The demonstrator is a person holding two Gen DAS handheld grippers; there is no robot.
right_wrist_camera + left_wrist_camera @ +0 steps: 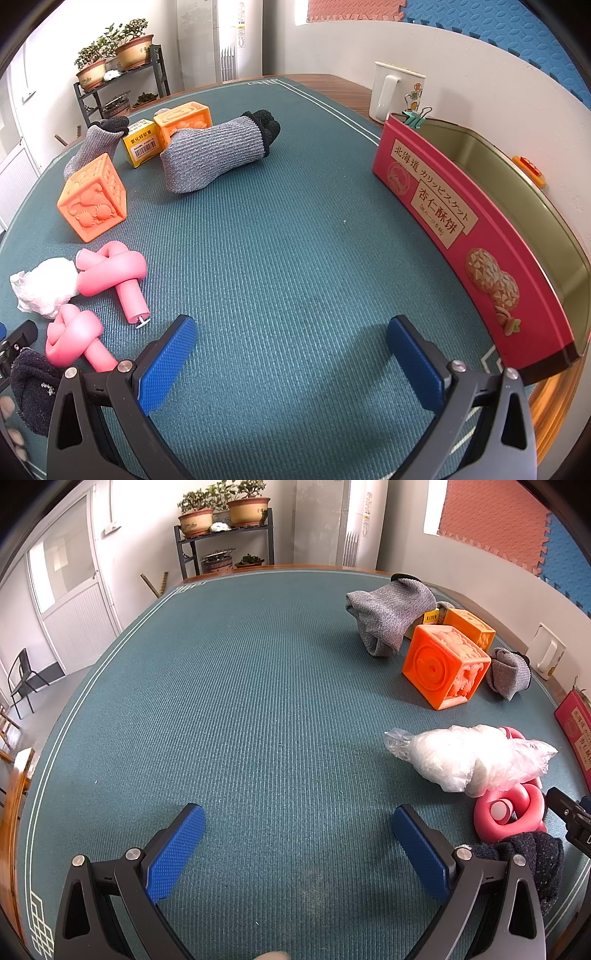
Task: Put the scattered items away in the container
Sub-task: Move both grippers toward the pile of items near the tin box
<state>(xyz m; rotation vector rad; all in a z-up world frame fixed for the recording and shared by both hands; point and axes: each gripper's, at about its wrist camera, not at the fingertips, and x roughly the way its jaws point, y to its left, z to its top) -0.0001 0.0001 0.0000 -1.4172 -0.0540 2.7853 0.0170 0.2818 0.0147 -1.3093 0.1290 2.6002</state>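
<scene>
On the table (295,236), a ribbed green mat carries the scattered items, and the container, a pink biscuit tin (461,229) with a gold metal interior, stands along the mat's right edge in the right wrist view. A teal binder clip (413,119) is clipped to its far corner, and a white mug (393,92) stands just beyond it.

Two embossed orange rubber cubes lie on the mat: the near cube (94,199) and the far cube (184,122), with a small yellow carton (142,146) between them. A grey knitted glove with black cuff (218,155) lies against the far cube, and a second grey glove (94,146) slumps behind the near cube. Closer in are two smooth pink knot-shaped toys (110,275) (75,338), a crinkled white plastic bag (44,288) touching the nearer-to-cube knot, and a fuzzy dark sock (31,391).

The left hand-held gripper (299,830) is spread wide, grasping nothing, over bare mat. The right hand-held gripper (291,345) is likewise spread and empty, its textured blue pads (168,365) apart, near the tin.
</scene>
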